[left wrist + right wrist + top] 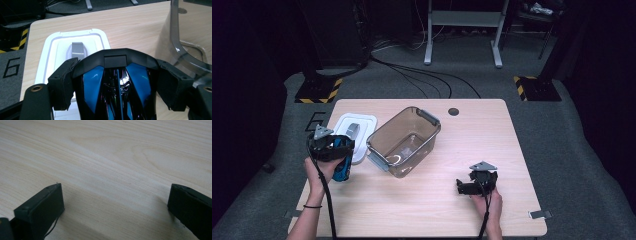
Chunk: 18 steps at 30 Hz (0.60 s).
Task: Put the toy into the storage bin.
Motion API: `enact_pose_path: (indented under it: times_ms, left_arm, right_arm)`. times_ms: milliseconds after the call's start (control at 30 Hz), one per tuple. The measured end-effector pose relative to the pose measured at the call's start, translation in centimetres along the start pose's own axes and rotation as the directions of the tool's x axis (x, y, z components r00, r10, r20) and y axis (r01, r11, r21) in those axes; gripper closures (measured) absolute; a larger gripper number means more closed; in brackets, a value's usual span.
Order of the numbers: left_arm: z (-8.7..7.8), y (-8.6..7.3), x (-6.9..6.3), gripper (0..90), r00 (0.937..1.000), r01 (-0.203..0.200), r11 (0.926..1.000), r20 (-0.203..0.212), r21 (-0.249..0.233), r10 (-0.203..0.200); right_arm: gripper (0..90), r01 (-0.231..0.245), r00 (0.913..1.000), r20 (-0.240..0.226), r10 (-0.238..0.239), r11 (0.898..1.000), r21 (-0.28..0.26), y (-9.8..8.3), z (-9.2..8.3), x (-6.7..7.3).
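The light wooden table (422, 210) carries a clear, smoky plastic storage bin (404, 142) set askew near its middle, nothing clearly inside it, with its white lid (362, 125) lying flat just beside it at the table's left edge. The left gripper (343, 160) is clenched on a glossy blue-and-black handheld device (117, 92), held above the lid's near end beside the bin. Well apart, on bare wood at front right, the right gripper (462, 186) has its jaws released and wide.
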<state>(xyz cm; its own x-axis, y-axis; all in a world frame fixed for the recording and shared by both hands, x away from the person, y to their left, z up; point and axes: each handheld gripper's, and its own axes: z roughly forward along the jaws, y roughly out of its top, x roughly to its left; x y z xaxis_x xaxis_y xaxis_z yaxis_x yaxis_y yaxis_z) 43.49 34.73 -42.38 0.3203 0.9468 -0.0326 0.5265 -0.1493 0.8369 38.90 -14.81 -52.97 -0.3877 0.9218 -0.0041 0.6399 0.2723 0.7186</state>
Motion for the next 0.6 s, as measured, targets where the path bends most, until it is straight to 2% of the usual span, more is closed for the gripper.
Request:
enact_pose_path:
  times_ms: [167,300,600]
  left_arm:
    - [0.7,0.3,0.4,24.7,0.9999,0.012,0.9998,0.008,0.013,-0.012]
    - [0.8,0.7,0.5,24.6,0.9998,0.019,0.9998,0.012,0.005,-0.019]
    - [0.6,2.0,0.3,24.6,1.0,0.002,1.0,0.005,-0.002,-0.002]
  right_arm:
    - [0.0,-0.001,1.0,-0.002,0.001,1.0,-0.001,0.0,0.0,0.0]
    - [0.0,0.0,1.0,0.0,0.0,1.0,-0.001,0.0,0.0,0.0]
    - [0.0,-0.001,1.0,0.001,0.001,1.0,-0.001,0.0,0.0,0.0]
